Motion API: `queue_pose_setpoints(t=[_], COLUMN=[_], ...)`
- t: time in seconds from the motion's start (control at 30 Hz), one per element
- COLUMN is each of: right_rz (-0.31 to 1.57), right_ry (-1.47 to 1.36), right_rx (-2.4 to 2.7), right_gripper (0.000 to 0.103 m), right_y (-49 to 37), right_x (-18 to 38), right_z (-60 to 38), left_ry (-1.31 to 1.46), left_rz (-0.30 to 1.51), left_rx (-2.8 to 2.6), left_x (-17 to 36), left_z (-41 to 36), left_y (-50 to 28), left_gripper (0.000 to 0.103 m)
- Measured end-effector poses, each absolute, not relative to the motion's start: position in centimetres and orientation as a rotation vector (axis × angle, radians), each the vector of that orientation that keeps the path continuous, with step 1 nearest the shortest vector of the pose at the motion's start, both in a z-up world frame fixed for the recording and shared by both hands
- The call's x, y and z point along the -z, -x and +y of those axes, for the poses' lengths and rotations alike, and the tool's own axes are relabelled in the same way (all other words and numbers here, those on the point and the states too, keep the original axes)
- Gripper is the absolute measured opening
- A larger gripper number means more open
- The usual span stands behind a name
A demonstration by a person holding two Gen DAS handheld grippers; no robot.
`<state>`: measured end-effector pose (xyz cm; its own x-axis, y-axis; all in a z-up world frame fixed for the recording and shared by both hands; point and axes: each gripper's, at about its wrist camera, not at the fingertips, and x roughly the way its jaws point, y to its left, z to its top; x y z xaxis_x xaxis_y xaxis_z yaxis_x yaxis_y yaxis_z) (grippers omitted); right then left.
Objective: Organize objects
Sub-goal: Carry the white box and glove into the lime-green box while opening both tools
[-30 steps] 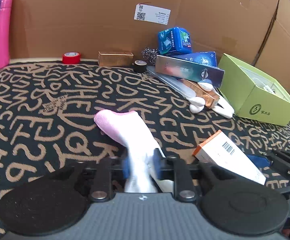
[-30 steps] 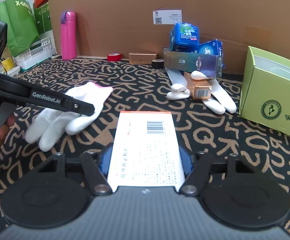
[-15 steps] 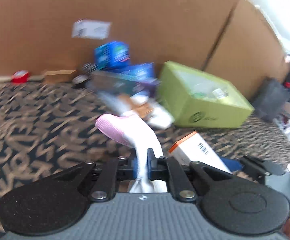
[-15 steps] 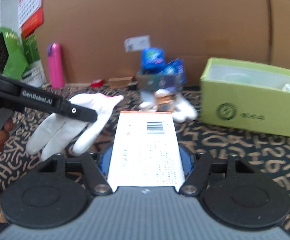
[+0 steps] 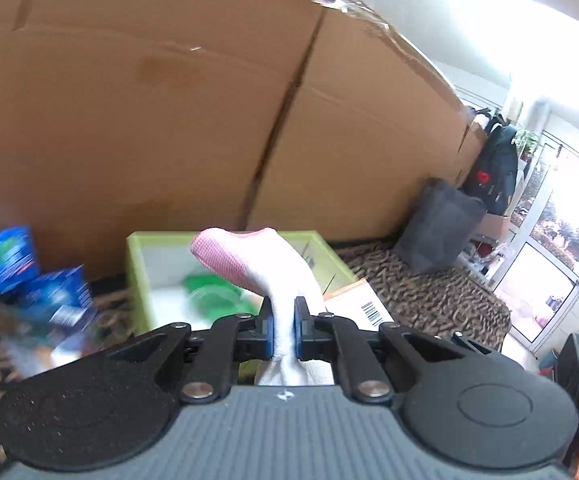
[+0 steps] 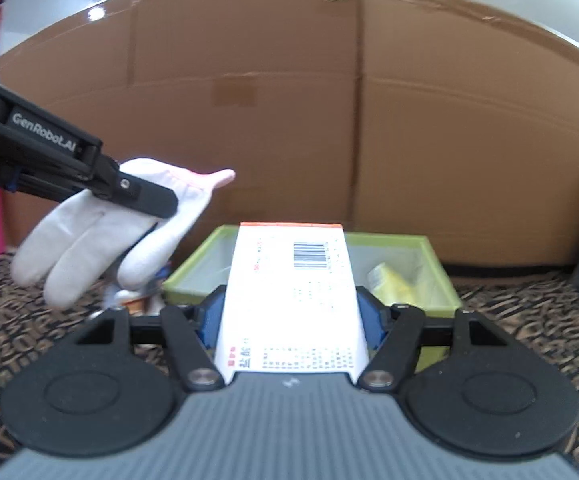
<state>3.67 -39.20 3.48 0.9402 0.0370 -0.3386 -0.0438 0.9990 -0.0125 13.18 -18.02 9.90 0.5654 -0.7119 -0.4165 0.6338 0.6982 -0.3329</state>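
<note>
My left gripper (image 5: 284,327) is shut on a white glove with a pink cuff (image 5: 265,264) and holds it in the air in front of the open green box (image 5: 139,272). The glove (image 6: 101,236) hangs from that gripper (image 6: 145,200) at the left of the right wrist view. My right gripper (image 6: 291,320) is shut on a white carton with an orange end and a barcode (image 6: 293,292), held just before the green box (image 6: 437,280). The carton's corner shows in the left wrist view (image 5: 363,304).
Tall cardboard walls (image 6: 289,120) stand behind the box. Blue packs (image 5: 29,280) lie blurred at the left. A yellow packet (image 6: 393,280) lies in the box. A dark grey bag (image 5: 437,224) stands at the right on the patterned cloth (image 6: 529,312).
Both grippers have lifted off the cloth and swung right toward the green box, each keeping its object. The box now sits right ahead of both.
</note>
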Motion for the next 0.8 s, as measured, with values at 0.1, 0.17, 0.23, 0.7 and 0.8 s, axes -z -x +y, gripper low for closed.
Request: queue_pose_setpoints(t=[0.1,0.17,0.23,0.7,0.8], right_rz=[0.316,0.304,0.303,0.417,0.455], right_ry=[0.013,0.021,0.034,0.048,0.103], right_rx=[0.029,0.071,0.099,0.106,0.106], right_gripper=[0.066,0.066,0.066,0.066,0.07], right_y=[-5.5,-7.0,-8.5,-18.6,-20.0], right_x=[-4.4,-4.7,-4.8,-1.3,-0.1], right_z=[-41.4,-42.4,-43.1,-45.5,-45.0], left_ry=[0.171,0.19,0.195,0.212,0.209], left_rz=[0.555,0.565,0.572,0.664,0.647], left_rx=[0.822,0.818,0.802,0.733,0.719], left_x=[-10.3,-10.2,-9.9,-6.4,-5.7], left_z=[-21.0,-22.7,-24.2,-28.3,-28.2], left_y=[-14.8,-16.2,-17.5,-24.5,-24.8], left_gripper=[0.007,0.007,0.007,0.007,0.021])
